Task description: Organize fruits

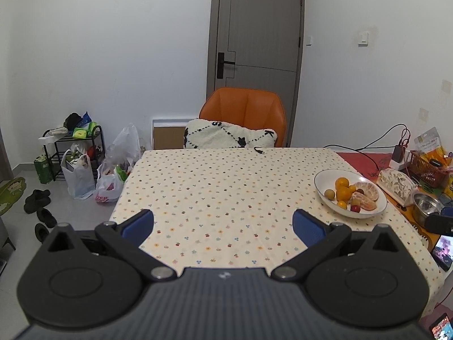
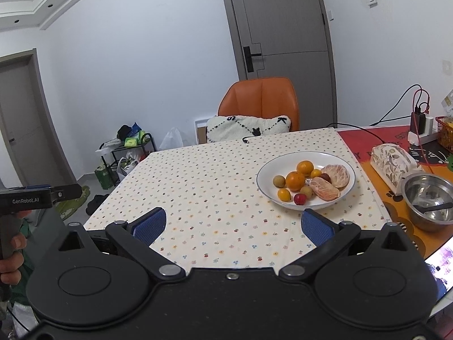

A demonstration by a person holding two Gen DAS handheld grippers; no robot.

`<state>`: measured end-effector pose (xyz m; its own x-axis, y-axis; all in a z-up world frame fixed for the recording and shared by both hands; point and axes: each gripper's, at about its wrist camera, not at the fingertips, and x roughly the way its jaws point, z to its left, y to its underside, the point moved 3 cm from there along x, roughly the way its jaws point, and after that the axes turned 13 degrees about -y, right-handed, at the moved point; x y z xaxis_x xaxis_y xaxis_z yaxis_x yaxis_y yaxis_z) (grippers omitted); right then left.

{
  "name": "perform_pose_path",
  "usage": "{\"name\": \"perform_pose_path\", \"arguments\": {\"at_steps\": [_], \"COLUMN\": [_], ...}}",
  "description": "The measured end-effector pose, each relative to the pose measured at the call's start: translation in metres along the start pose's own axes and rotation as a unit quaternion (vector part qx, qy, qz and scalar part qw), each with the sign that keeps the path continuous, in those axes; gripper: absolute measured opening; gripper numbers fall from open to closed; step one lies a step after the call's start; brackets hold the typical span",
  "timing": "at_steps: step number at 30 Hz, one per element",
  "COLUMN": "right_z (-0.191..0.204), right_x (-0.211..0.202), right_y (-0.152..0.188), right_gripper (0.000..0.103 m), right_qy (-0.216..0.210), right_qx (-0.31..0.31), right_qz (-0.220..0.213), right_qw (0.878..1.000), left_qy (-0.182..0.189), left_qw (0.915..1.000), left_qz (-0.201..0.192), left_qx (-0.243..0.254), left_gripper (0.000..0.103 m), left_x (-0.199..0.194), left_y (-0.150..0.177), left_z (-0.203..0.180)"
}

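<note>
White plate [image 2: 263,189] holds fruits [image 2: 295,181] — left gripper [image 1: 223,222], right gripper [image 2: 233,225] both spread wide, empty.

Phone [image 2: 441,266]: the right edge is cutting off your view of it, and its screen is blurring into bright patches.
Second phone [image 1: 440,327]: only a corner is showing at the bottom edge in the left view.
Hand [image 2: 11,250]: the left edge is cropping it; you are seeing only fingers around a grip.
Basket [image 2: 445,133]: the frame is cutting it off, and its contents are staying unclear.
Chair [image 1: 243,107]: the table [image 1: 215,187] and pillow [image 1: 229,134] are hiding its seat and legs.
Bowl [image 2: 429,202]: something dark is lying inside, too unclear for you to name.
Bags [image 1: 93,175]: their contents are reading too small to tell.
</note>
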<state>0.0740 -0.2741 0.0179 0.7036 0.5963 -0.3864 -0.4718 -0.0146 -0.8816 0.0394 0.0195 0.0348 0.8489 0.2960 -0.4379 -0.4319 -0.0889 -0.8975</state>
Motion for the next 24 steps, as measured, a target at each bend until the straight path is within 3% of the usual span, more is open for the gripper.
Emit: {"name": "perform_pose_path", "arguments": {"at_steps": [24], "right_z": [0.0096], "right_x": [0.0033], "right_y": [0.0017], "right_gripper": [0.103], "right_qy": [-0.001], "right_qx": [-0.019], "right_qz": [0.002], "right_qw": [1.0], "left_qy": [0.003], "left_qw": [0.9998], "left_qz": [0.018], "left_qx": [-0.005], "left_gripper": [0.103], "left_x": [0.0086], "left_y": [0.0079], "left_z": [0.0]}}
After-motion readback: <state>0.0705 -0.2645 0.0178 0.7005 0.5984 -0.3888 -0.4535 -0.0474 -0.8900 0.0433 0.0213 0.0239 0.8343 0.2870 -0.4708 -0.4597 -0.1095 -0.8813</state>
